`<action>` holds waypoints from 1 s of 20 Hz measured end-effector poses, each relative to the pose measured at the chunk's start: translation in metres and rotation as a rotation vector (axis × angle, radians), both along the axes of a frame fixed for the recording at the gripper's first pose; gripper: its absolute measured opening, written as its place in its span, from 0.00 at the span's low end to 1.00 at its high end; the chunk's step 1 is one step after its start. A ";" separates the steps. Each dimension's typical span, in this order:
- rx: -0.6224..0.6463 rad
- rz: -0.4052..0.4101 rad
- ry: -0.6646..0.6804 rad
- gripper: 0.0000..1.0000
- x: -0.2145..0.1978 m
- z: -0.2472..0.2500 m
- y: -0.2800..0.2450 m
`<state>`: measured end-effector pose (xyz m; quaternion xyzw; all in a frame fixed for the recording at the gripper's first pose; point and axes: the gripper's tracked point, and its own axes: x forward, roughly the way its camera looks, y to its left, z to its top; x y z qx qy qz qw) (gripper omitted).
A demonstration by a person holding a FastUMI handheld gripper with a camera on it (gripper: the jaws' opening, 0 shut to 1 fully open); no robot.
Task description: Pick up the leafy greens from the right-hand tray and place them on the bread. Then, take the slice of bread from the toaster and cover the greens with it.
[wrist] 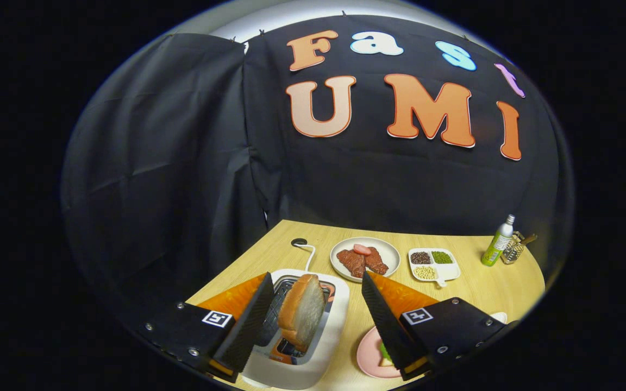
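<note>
Gripper [313, 309] wide, fingers flanking tan bread slice [302, 317] upright in white toaster [324, 353] at wooden worktop's [487, 288] near edge. Bread likely light, soft, crushable: pinch flat faces gently.

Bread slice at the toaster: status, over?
Gripper open, fingers either side of the bread slice, not touching. Slice upright in the toaster slot. Pink plate with greens under the right finger. Nothing in the way.

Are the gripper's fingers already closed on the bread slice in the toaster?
No: the gripper is open, its fingers standing apart on either side of the bread slice, which sits upright in the toaster with gaps to both.
</note>
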<state>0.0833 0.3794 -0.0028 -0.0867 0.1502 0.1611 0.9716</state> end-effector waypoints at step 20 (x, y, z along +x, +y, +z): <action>-0.014 0.033 0.126 0.12 -0.004 -0.041 0.011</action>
